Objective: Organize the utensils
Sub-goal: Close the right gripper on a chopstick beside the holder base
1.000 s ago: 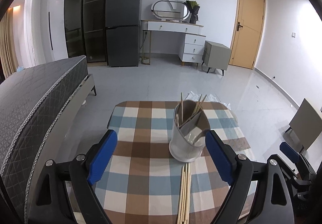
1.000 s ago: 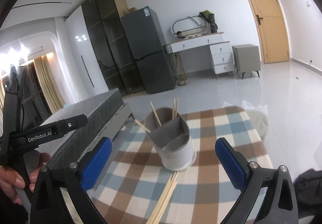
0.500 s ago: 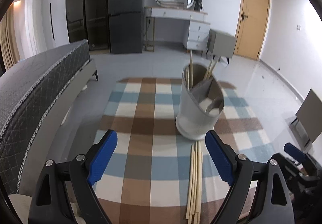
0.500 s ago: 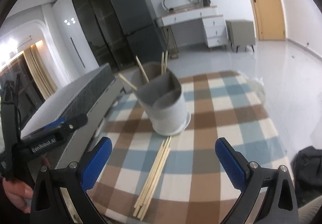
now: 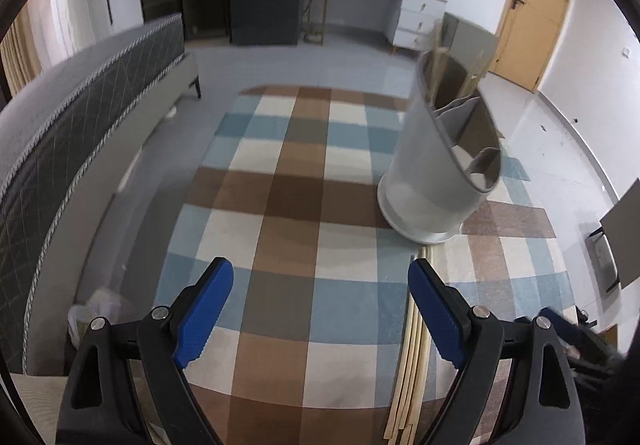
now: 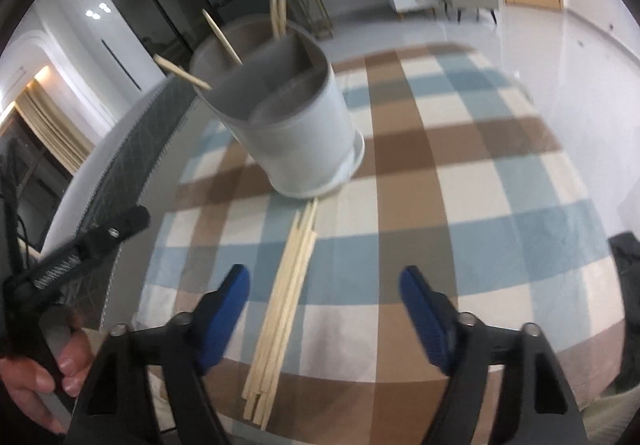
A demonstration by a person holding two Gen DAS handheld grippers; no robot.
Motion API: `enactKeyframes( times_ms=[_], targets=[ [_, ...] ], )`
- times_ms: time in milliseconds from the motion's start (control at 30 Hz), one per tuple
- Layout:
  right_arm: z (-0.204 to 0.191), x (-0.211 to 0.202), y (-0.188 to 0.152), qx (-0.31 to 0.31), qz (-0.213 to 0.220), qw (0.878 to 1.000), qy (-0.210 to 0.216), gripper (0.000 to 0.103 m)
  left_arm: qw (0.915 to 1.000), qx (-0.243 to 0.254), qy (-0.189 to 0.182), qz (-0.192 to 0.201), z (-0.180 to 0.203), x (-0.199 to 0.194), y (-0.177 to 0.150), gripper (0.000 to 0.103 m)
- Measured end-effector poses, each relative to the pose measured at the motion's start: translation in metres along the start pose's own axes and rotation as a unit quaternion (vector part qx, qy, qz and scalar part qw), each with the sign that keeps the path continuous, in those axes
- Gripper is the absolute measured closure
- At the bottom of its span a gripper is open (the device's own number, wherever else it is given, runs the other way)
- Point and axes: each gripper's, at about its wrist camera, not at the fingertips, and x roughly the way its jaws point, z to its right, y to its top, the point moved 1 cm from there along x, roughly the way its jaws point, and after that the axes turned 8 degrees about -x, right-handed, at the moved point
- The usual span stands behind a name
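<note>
– How far along are you?

– A few chopsticks [image 6: 224,41] already stand in the grey holder [image 6: 296,141] on the checked tablecloth [image 5: 280,205]. A bundle of loose chopsticks [image 6: 286,309] lies flat in front of it, one end touching its base

– And your tools?

– My right gripper [image 6: 324,309] is closing, empty, with the bundle between its jaws but not pinched. My left gripper [image 5: 320,309] is wide open over bare cloth, the bundle just beside its right finger

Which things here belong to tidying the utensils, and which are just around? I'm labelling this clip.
For the job: loose chopsticks, divided holder, right gripper closing, left gripper.
Just around: checked cloth, bed, white bag.
</note>
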Motion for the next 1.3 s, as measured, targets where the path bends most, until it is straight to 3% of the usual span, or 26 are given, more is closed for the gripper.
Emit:
enactKeyframes(
  times_ms=[100,233,333,400,533,967,1200,1300],
  targets=[
    [-0.003,0.016,0.003,-0.006,-0.020,1.000,-0.002,0.049,0.9997,-0.019,0.001,-0.017,-0.005,0.005,0.004,0.017],
    [-0.014,0.039,0.010,-0.029,-0.041,0.999,-0.005,0.054,0.9977,-0.049,-0.006,-0.045,-0.015,0.009,0.007,0.017],
    [-0.020,0.054,0.014,-0.046,-0.052,0.997,-0.023,0.059,0.9963,-0.066,0.000,-0.055,-0.022,0.011,0.011,0.017],
    [-0.021,0.063,0.015,-0.054,-0.060,0.996,-0.044,0.067,0.9946,-0.085,-0.002,-0.059,-0.027,0.012,0.013,0.017],
    [-0.020,0.078,0.014,-0.051,-0.084,0.994,-0.048,0.078,0.9932,-0.097,-0.010,-0.064,-0.031,0.010,0.017,0.017],
    [-0.040,0.088,0.019,-0.094,-0.095,0.989,-0.067,0.081,0.9883,-0.129,-0.022,-0.079,-0.045,0.012,0.026,0.017],
    [-0.051,0.092,0.024,-0.120,-0.113,0.981,-0.104,0.081,0.9871,-0.134,-0.023,-0.085,-0.047,0.013,0.028,0.017],
    [-0.053,0.095,0.022,-0.122,-0.129,0.978,-0.110,0.088,0.9859,-0.138,-0.011,-0.094,-0.052,0.016,0.027,0.017]
  ],
)
